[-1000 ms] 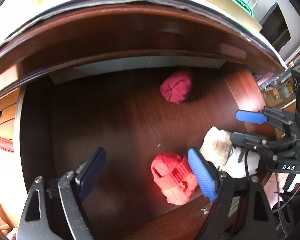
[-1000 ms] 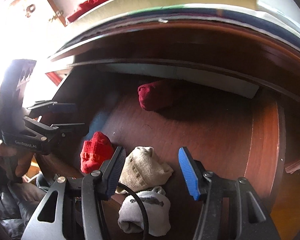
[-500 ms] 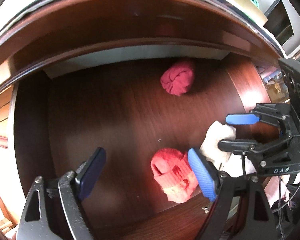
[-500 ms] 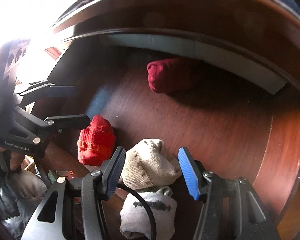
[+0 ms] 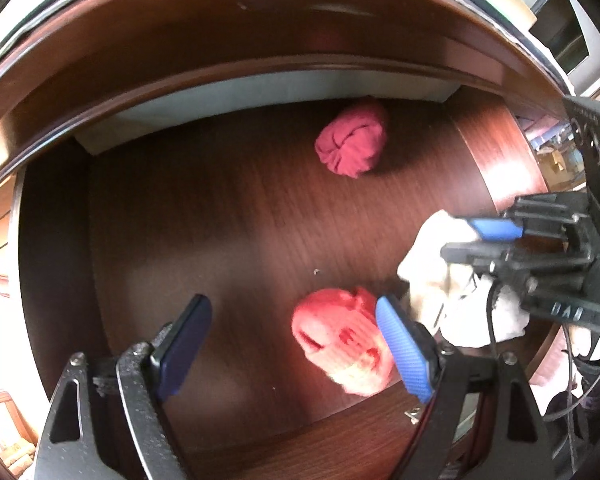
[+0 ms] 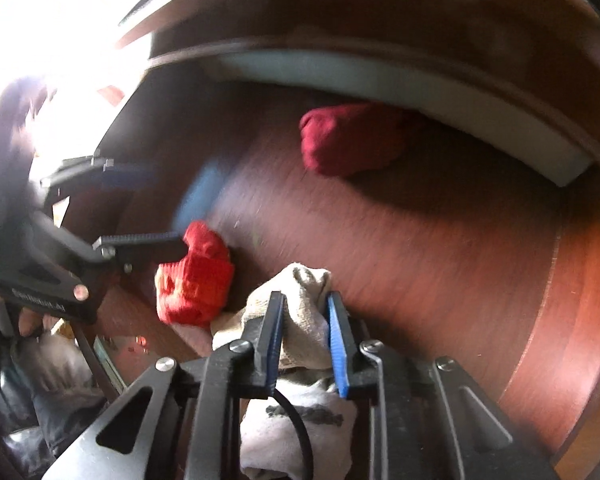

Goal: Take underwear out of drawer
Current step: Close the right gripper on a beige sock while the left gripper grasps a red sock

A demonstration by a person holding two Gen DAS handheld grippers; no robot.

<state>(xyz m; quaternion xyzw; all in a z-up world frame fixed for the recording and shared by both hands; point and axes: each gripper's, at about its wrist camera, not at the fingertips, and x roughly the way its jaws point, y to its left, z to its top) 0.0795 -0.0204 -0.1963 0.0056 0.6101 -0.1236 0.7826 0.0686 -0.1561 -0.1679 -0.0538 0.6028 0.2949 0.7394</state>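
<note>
My right gripper [image 6: 304, 340] is shut on a beige rolled bundle [image 6: 300, 320] near the front of the open wooden drawer [image 6: 440, 240]; it also shows in the left wrist view [image 5: 432, 256]. A grey-white bundle [image 6: 296, 436] lies under the right gripper. My left gripper [image 5: 292, 344] is open and empty, its right finger beside a bright red rolled bundle [image 5: 340, 344], which also shows in the right wrist view [image 6: 196, 280]. A dark red bundle [image 5: 352, 140] lies at the drawer's back, also seen in the right wrist view [image 6: 348, 140].
The drawer's pale back wall [image 5: 260, 96] runs behind the dark red bundle. The cabinet top overhangs the drawer [image 5: 260, 20]. The drawer's front edge [image 5: 300, 432] is below the left gripper. The right gripper's body [image 5: 560, 264] is at the drawer's right side.
My right gripper has closed on the beige bundle, having been open around it. Both grippers have moved further into the drawer. The left gripper stays open.
</note>
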